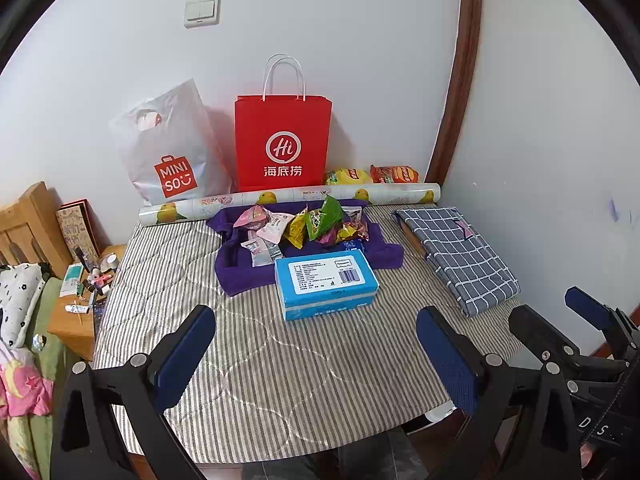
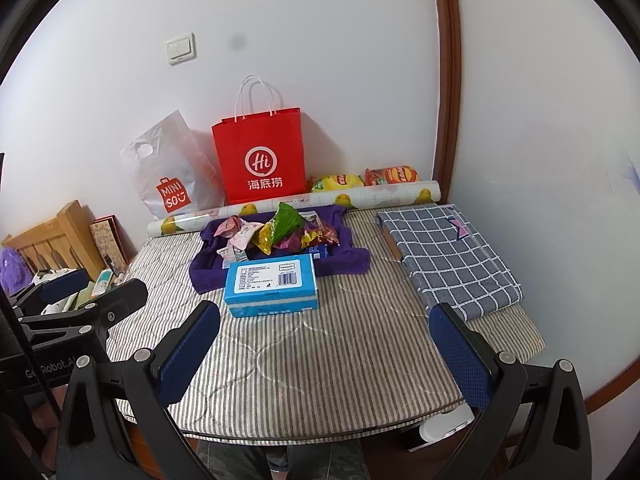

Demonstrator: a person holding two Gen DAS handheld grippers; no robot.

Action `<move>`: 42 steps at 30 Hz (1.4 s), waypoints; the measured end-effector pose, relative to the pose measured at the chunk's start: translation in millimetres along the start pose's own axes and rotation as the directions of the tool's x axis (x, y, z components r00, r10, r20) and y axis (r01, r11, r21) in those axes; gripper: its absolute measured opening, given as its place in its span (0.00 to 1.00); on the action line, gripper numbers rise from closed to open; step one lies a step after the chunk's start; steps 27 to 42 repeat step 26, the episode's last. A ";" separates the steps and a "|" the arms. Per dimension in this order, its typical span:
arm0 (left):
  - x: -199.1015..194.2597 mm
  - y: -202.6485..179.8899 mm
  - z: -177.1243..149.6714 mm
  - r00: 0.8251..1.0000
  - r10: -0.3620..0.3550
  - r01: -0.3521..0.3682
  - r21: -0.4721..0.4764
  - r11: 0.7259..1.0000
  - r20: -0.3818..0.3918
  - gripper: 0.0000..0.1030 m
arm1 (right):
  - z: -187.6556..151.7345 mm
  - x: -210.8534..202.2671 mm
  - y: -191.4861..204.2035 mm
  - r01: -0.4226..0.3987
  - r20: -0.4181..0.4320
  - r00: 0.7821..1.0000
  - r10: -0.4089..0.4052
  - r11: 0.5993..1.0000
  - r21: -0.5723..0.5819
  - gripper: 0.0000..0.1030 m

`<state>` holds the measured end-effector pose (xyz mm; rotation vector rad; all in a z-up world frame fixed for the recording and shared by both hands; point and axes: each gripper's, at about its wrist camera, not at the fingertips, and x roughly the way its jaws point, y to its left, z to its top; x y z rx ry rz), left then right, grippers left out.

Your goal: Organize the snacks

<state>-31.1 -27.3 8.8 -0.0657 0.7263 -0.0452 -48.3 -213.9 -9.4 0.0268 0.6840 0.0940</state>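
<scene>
Snack packets (image 1: 308, 226) lie heaped at the far middle of the table, on a rumpled purple cloth (image 1: 236, 268) of soft, towel-like weave. The wrappers are crinkled foil and plastic: a glossy green pouch (image 2: 286, 220) stands tallest, with yellow, magenta and pale pink sachets crowded round it. Touching the cloth's near edge sits a rectangular blue tissue box (image 1: 326, 282), its white label and barcode facing up. All of it rests on a striped quilted table cover (image 1: 280, 380), grey and white, stitched in wavy lines. To the right lies a folded blue-grey fabric with a white grid check (image 2: 448, 256), flat and oblong. Behind the cloth a long glossy roll printed with yellow fruit (image 1: 296, 198) runs along the wall side. Past the roll stand a stiff red paper bag with white cord handles (image 1: 282, 144) and a limp white plastic Miniso bag (image 1: 172, 152); two puffy chip bags, one yellow (image 2: 338, 183) and one orange-red (image 2: 392, 176), lie to the right of the red bag.

My left gripper (image 1: 316, 356) hovers over the near part of the cover, its jaws wide apart and holding nothing, the pads blue and finely dimpled on black frames. My right gripper (image 2: 334, 356) hangs beside it, jaws likewise spread and empty.
</scene>
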 end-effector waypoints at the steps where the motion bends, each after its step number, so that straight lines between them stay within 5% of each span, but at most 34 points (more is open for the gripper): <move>1: 0.0 0.2 -0.1 1.000 0.000 0.000 0.000 1.000 0.000 0.99 | -0.2 -0.5 0.5 0.000 0.000 1.000 0.000 1.000 -0.001 1.00; 42: -0.7 3.2 -2.2 1.000 0.001 -0.001 -0.001 1.000 0.001 0.99 | -0.2 -4.1 3.8 -0.011 0.006 1.000 0.011 1.000 -0.006 1.00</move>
